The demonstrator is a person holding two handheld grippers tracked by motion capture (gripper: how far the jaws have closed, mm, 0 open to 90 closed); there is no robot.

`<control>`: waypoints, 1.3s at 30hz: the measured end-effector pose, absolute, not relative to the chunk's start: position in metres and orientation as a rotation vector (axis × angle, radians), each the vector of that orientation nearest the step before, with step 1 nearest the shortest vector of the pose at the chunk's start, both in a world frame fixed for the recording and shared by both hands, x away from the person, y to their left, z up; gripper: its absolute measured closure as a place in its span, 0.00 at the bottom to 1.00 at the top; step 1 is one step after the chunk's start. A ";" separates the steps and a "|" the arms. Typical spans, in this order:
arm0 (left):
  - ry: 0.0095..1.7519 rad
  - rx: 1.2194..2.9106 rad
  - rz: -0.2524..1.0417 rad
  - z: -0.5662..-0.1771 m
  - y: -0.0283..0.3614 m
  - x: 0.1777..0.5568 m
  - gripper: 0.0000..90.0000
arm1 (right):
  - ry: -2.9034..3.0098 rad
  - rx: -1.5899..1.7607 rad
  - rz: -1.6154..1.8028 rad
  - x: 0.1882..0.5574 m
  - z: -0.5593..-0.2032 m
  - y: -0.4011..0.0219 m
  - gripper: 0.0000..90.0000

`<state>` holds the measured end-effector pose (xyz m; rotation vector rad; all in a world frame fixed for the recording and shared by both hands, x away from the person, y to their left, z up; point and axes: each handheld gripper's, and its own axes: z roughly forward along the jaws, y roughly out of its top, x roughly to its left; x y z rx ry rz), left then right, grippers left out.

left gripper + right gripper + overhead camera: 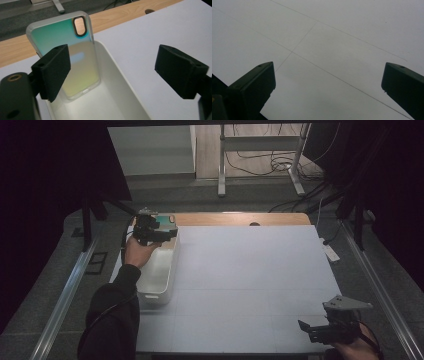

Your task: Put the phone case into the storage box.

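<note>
Phone case (75,55) propped upright in the white bin (117,100), leaning on its far end wall, at the table's (250,270) left edge. Left gripper (112,70) just above the bin, fingers (53,71) spread, clear of the case. Right gripper (312,330) near the table's front right corner, fingers spread, pinching nothing.

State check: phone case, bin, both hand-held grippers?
Iridescent teal-to-yellow phone case with clear rim: tilted on end in the bin, leaning on its end wall, free of the jaws.
White rectangular plastic bin: upright, holding the case.
Left hand-held gripper: open, above the bin.
Right hand-held gripper: open, nothing between jaws, over the white table mat.
</note>
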<state>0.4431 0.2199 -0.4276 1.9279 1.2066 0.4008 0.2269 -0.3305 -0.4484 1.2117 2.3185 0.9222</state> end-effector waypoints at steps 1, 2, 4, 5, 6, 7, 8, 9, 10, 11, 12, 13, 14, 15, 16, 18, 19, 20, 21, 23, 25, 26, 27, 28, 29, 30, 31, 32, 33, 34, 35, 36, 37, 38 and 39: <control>1.203 1.931 0.398 -0.428 0.220 0.442 0.13 | 2.319 1.212 0.922 0.227 -0.448 -0.331 0.00; 1.200 1.934 0.398 -0.428 0.220 0.441 0.12 | 2.319 1.211 0.922 0.227 -0.448 -0.331 0.00; 1.195 1.940 0.397 -0.428 0.220 0.438 0.11 | 2.320 1.209 0.920 0.227 -0.448 -0.330 0.00; 1.194 1.938 0.388 -0.428 0.220 0.437 0.09 | 2.320 1.209 0.919 0.227 -0.448 -0.330 0.00; 1.192 1.941 0.385 -0.428 0.219 0.436 0.08 | 2.320 1.209 0.919 0.227 -0.448 -0.330 0.00; 1.192 1.941 0.385 -0.428 0.219 0.436 0.07 | 2.320 1.209 0.919 0.227 -0.448 -0.330 0.00; 1.191 1.943 0.385 -0.428 0.219 0.435 0.06 | 2.321 1.209 0.917 0.227 -0.448 -0.330 0.00; 1.190 1.947 0.381 -0.429 0.219 0.433 0.05 | 2.321 1.209 0.917 0.227 -0.448 -0.330 0.00; 1.190 1.947 0.381 -0.429 0.219 0.433 0.04 | 2.321 1.209 0.917 0.227 -0.448 -0.330 0.00; 1.192 1.948 0.379 -0.429 0.219 0.432 0.04 | 2.321 1.209 0.916 0.227 -0.448 -0.330 0.00; 1.191 1.953 0.381 -0.429 0.219 0.432 0.03 | 2.323 1.207 0.916 0.227 -0.448 -0.330 0.00; 1.191 1.960 0.384 -0.429 0.218 0.430 0.03 | 2.323 1.207 0.916 0.227 -0.448 -0.330 0.00; 1.190 1.962 0.384 -0.429 0.218 0.430 0.03 | 2.322 1.207 0.915 0.227 -0.448 -0.330 0.00; 1.191 1.963 0.382 -0.430 0.218 0.428 0.02 | 2.322 1.207 0.916 0.227 -0.448 -0.330 0.00; 1.187 1.967 0.384 -0.430 0.219 0.427 0.01 | 2.322 1.207 0.916 0.227 -0.448 -0.330 0.00; 1.187 1.964 0.379 -0.430 0.219 0.425 0.01 | 2.322 1.207 0.916 0.227 -0.448 -0.330 0.00; 1.186 1.958 0.377 -0.430 0.219 0.424 0.01 | 2.321 1.206 0.916 0.227 -0.448 -0.330 0.00; 1.184 1.954 0.377 -0.430 0.220 0.422 0.00 | 2.321 1.207 0.916 0.227 -0.448 -0.330 0.00; 1.181 1.951 0.377 -0.430 0.220 0.420 0.00 | 2.321 1.207 0.916 0.227 -0.448 -0.330 0.00; 1.171 1.950 0.375 -0.430 0.221 0.417 0.00 | 2.320 1.208 0.917 0.227 -0.448 -0.330 0.00; 1.161 1.950 0.372 -0.430 0.221 0.415 0.00 | 2.318 1.210 0.919 0.227 -0.448 -0.330 0.00; 1.156 1.952 0.374 -0.430 0.221 0.414 0.00 | 2.316 1.211 0.920 0.227 -0.448 -0.330 0.00; 1.149 1.953 0.379 -0.430 0.220 0.412 0.00 | 2.316 1.212 0.920 0.227 -0.448 -0.330 0.00; 1.141 1.957 0.382 -0.430 0.220 0.410 0.00 | 2.318 1.212 0.921 0.227 -0.448 -0.330 0.00; 1.135 1.958 0.385 -0.430 0.219 0.409 0.00 | 2.319 1.211 0.919 0.227 -0.448 -0.330 0.00; 1.125 1.964 0.395 -0.430 0.219 0.407 0.00 | 2.321 1.210 0.916 0.227 -0.448 -0.330 0.00; 1.125 1.964 0.395 -0.430 0.219 0.407 0.00 | 2.321 1.210 0.916 0.227 -0.448 -0.330 0.00; 1.116 1.968 0.400 -0.430 0.219 0.405 0.00 | 2.322 1.209 0.913 0.227 -0.448 -0.330 0.00; 1.110 1.969 0.397 -0.430 0.218 0.404 0.00 | 2.323 1.210 0.912 0.227 -0.448 -0.330 0.00; 1.105 1.970 0.398 -0.430 0.218 0.402 0.00 | 2.322 1.211 0.914 0.227 -0.448 -0.330 0.00; 1.104 1.970 0.399 -0.430 0.218 0.402 0.00 | 2.321 1.212 0.914 0.227 -0.448 -0.330 0.00; 1.104 1.969 0.400 -0.430 0.218 0.401 0.00 | 2.321 1.212 0.914 0.227 -0.448 -0.330 0.00; 1.103 1.965 0.402 -0.430 0.217 0.399 0.00 | 2.321 1.213 0.914 0.227 -0.448 -0.330 0.00; 1.103 1.963 0.403 -0.429 0.217 0.398 0.00 | 2.321 1.214 0.913 0.227 -0.448 -0.330 0.00; 1.102 1.961 0.404 -0.429 0.217 0.397 0.00 | 2.320 1.216 0.914 0.227 -0.448 -0.330 0.00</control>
